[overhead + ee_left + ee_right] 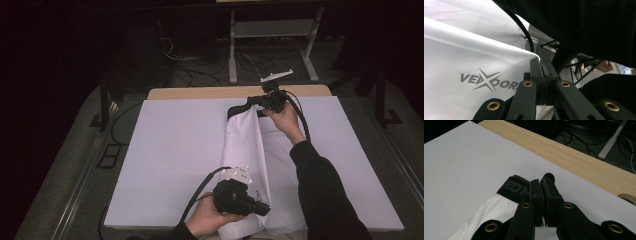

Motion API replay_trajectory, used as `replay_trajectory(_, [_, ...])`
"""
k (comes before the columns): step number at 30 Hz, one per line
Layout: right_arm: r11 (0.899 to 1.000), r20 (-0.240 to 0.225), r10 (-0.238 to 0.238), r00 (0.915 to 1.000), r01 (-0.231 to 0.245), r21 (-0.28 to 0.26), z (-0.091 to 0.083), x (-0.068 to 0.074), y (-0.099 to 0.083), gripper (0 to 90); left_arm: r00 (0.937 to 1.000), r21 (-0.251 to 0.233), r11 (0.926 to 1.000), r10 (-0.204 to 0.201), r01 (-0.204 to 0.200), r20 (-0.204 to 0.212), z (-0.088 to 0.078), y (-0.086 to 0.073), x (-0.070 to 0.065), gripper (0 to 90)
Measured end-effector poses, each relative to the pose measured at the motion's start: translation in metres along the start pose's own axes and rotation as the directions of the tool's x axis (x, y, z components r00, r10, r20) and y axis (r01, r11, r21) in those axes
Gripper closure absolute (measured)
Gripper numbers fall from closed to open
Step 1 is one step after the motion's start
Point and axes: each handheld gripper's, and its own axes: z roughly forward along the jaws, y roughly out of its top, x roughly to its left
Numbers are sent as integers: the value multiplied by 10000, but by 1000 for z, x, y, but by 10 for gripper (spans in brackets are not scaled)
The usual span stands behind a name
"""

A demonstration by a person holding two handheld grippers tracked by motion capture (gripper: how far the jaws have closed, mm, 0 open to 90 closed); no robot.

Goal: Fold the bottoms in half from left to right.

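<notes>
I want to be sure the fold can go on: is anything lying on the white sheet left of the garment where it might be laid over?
Nothing visible. The sheet left of the white garment lies bare. Both tongs, left and right, are shut on the garment, at its near hem and its black waistband.

Dark room; grey floor [60, 165] with cables [190, 70] at 12 o'clock, metal stand legs [232, 55] behind wooden surface edge [200, 93].
</notes>
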Motion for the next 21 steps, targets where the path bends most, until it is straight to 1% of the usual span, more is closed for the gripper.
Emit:
replay_trajectory(1, [10000,7,-21,10000,21,-1,-1,-1,0,860,10000,53,10000,60,-60,1,3,1,1,877])
replay_trajectory(7, [9999,-41,4,10000,-3,156,-2,-11,-5,859,10000,243,9997,78,-78,-25,20,6,0,877])
replay_trajectory(10, [9997,-55,-63,10000,65,244,-1,-16,-9,859,9998,356,9993,144,-139,-137,27,8,1,877])
replay_trajectory(12, [9995,-76,-59,10000,62,303,-1,-18,-11,859,9999,345,9994,69,-66,-108,33,10,1,877])
replay_trajectory(15, [9995,-121,6,9999,-2,332,-1,-23,-14,859,9998,379,9993,-51,58,-177,41,13,1,877])
replay_trajectory(18, [9995,-208,34,9998,-28,300,-2,-27,-16,859,9994,418,9991,-63,78,-337,46,15,-1,877])
replay_trajectory(19, [9995,-188,10,9998,-4,311,-2,-28,-17,859,9994,402,9992,-38,52,-342,47,16,-1,877])
replay_trajectory(21, [9995,-235,42,9997,-35,312,-3,-30,-17,859,9994,369,9992,-132,144,-333,51,17,0,877])
